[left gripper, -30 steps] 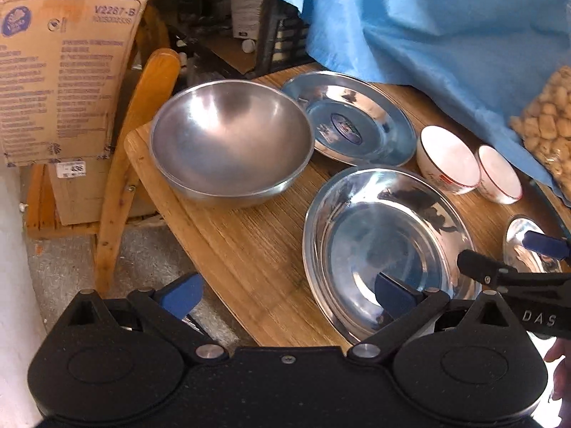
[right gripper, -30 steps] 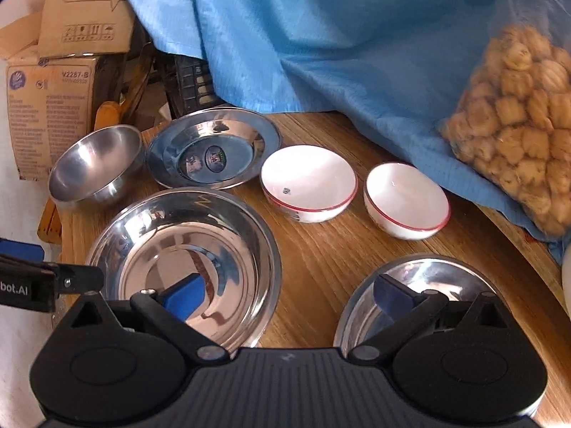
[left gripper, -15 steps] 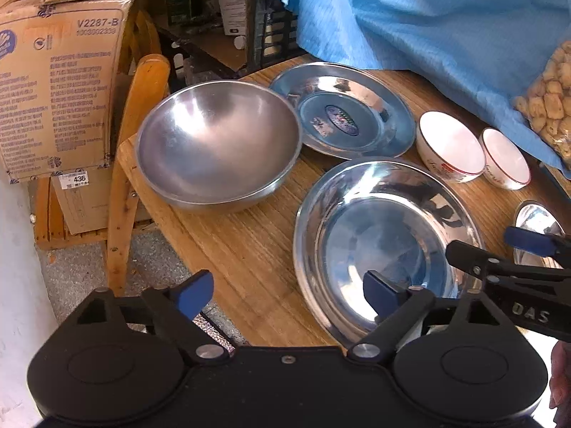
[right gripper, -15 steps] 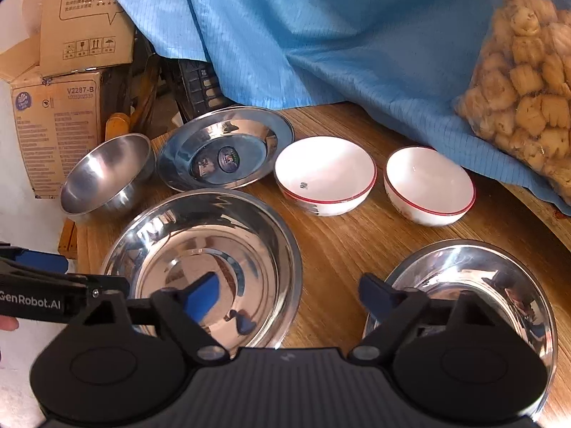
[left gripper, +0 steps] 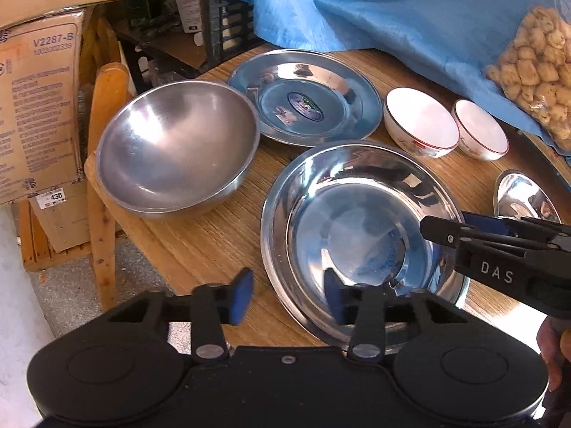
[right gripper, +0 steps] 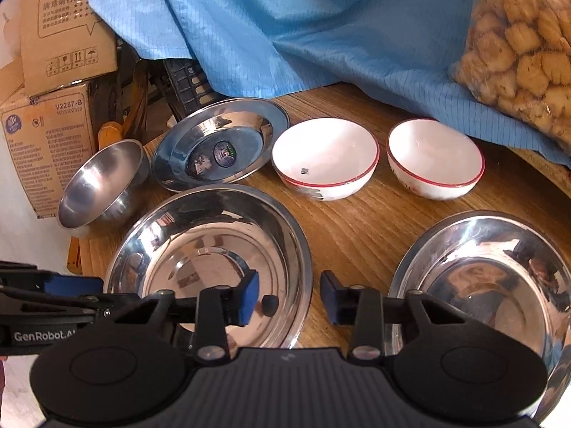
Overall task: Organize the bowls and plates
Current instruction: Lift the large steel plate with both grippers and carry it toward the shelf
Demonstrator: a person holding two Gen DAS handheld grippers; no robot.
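A large steel dish [left gripper: 360, 235] [right gripper: 210, 249] lies at the near table edge. Behind it stand a deep steel bowl [left gripper: 175, 149] [right gripper: 103, 185], a flat steel plate with a sticker [left gripper: 307, 96] [right gripper: 221, 142], and two white red-rimmed bowls [left gripper: 421, 121] [left gripper: 480, 130] [right gripper: 324, 157] [right gripper: 435, 157]. A second steel dish [right gripper: 492, 278] [left gripper: 524, 196] lies at the right. My left gripper [left gripper: 289, 296] is open, straddling the large dish's left rim. My right gripper [right gripper: 289, 297] is open, straddling that dish's right rim. Both are empty.
The round wooden table [right gripper: 360, 221] ends just left of the deep bowl. Blue cloth [right gripper: 321, 28] drapes over the back. A clear bag of snacks [right gripper: 521, 46] sits at the back right. Cardboard boxes [left gripper: 35, 107] and a wooden chair [left gripper: 107, 114] stand to the left.
Both grippers have narrowed their jaws and moved in over the opposite rims of the large steel dish. The dishes have not moved.
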